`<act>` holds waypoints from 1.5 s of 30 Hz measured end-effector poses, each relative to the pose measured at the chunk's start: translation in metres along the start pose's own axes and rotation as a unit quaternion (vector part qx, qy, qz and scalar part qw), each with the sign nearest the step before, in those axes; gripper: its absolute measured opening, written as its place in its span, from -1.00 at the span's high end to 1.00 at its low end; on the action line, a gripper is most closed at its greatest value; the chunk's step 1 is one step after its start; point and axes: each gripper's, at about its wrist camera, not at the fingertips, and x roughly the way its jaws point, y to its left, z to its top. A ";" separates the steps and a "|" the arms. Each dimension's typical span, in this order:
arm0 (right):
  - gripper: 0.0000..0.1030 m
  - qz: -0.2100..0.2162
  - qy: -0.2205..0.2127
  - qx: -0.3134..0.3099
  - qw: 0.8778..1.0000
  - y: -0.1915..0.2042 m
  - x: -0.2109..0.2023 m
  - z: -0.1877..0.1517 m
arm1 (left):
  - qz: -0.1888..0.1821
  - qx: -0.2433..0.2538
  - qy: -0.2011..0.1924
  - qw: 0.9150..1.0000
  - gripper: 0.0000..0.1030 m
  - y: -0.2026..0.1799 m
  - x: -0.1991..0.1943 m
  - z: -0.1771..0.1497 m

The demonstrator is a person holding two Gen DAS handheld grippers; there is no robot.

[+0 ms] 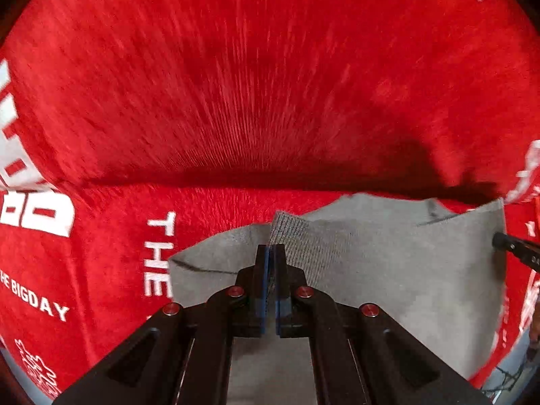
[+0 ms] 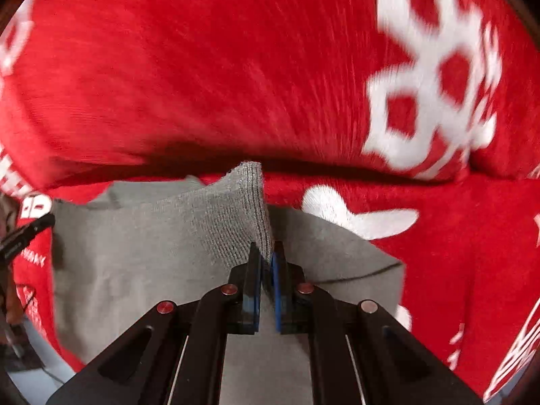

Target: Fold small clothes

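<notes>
My left fingers (image 1: 272, 248) and right fingers (image 2: 266, 248) are each clamped on a ribbed edge of the grey garment (image 1: 388, 270), which hangs stretched between them over the red printed blanket (image 1: 253, 84), probably just above it given the blur.

The garment (image 1: 388, 270) is my landmark. It lies on the printed blanket (image 1: 236, 84), which spreads out past it to the left, to the right and beyond its far edge, where the blanket rises in a fold. My left gripper (image 1: 270, 253) pinches the garment's ribbed edge toward its left side; my right gripper (image 2: 266, 253) pinches the ribbed edge toward its right side. Between the two, the garment hangs slack.
</notes>
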 end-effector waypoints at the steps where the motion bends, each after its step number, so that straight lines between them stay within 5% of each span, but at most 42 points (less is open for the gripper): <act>1: 0.88 0.001 0.008 0.013 1.000 -0.004 0.012 0.000 | 0.010 -0.002 0.009 1.000 0.93 -0.001 0.014 0.000; 6: 0.85 0.010 0.010 0.056 0.998 -0.017 0.033 -0.002 | 0.039 -0.010 0.024 0.999 0.93 0.005 0.043 0.000; 8: 0.63 0.007 0.008 0.069 0.998 -0.021 0.032 -0.001 | 0.044 -0.021 0.023 0.999 0.93 0.013 0.042 0.004; 11: 0.57 -0.026 0.004 0.088 0.996 -0.033 0.025 -0.001 | 0.078 -0.036 0.027 0.996 0.93 0.030 0.036 0.008; 14: 0.57 -0.050 0.008 0.115 0.992 -0.046 0.014 -0.005 | 0.048 -0.048 0.036 0.997 0.93 0.046 0.018 0.003; 21: 0.57 0.005 0.017 0.062 0.998 -0.021 -0.024 -0.064 | -0.003 -0.002 0.046 0.999 0.93 0.035 -0.036 -0.056; 26: 0.57 0.008 0.048 0.027 0.998 0.000 -0.028 -0.120 | -0.015 -0.003 0.084 0.996 0.93 0.022 -0.032 -0.113; 29: 0.57 -0.015 0.079 0.016 0.997 -0.004 -0.016 -0.150 | 0.000 -0.009 0.112 0.994 0.93 0.029 -0.014 -0.141; 32: 0.58 -0.014 0.079 0.022 0.997 -0.021 -0.013 -0.173 | -0.024 -0.028 0.108 0.993 0.93 0.042 -0.014 -0.154; 37: 0.64 -0.023 0.090 0.030 0.995 -0.036 -0.023 -0.188 | 0.009 -0.005 0.109 0.994 0.93 0.054 -0.027 -0.164; 40: 0.62 -0.031 0.096 0.047 0.994 -0.042 -0.029 -0.194 | 0.060 -0.032 0.128 0.989 0.93 0.074 -0.031 -0.171; 45: 0.57 -0.026 0.076 0.110 0.991 -0.061 -0.047 -0.199 | 0.052 -0.080 0.115 0.989 0.93 0.089 -0.056 -0.174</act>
